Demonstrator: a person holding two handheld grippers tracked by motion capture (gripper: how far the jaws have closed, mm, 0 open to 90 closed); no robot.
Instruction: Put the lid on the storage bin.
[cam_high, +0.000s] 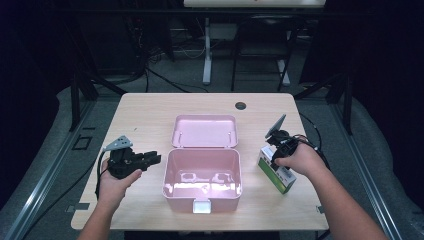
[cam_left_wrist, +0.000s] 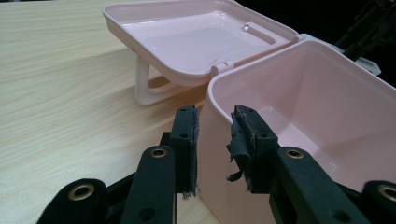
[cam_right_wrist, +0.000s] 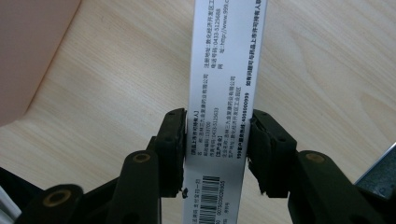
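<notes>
An open pink box (cam_high: 175, 192) stands mid-table, its lid (cam_high: 205, 131) folded back behind it. My left gripper (cam_high: 154, 159) lies level just left of the box, jaws pointing at its left wall. In the left gripper view the left gripper (cam_left_wrist: 215, 116) stands open with nothing between the pads, and the box corner (cam_left_wrist: 327, 93) and lid (cam_left_wrist: 196, 42) lie beyond. My right gripper (cam_high: 278, 150) points down on a white and green carton (cam_high: 280, 177) right of the box. There the right gripper (cam_right_wrist: 215, 121) is shut on the carton's narrow printed face (cam_right_wrist: 229, 56).
The wooden table (cam_high: 145, 115) has a dark cable hole (cam_high: 240, 105) near its far edge. The box latch (cam_high: 202, 206) faces the front edge. Dark floor and desk legs lie beyond the table.
</notes>
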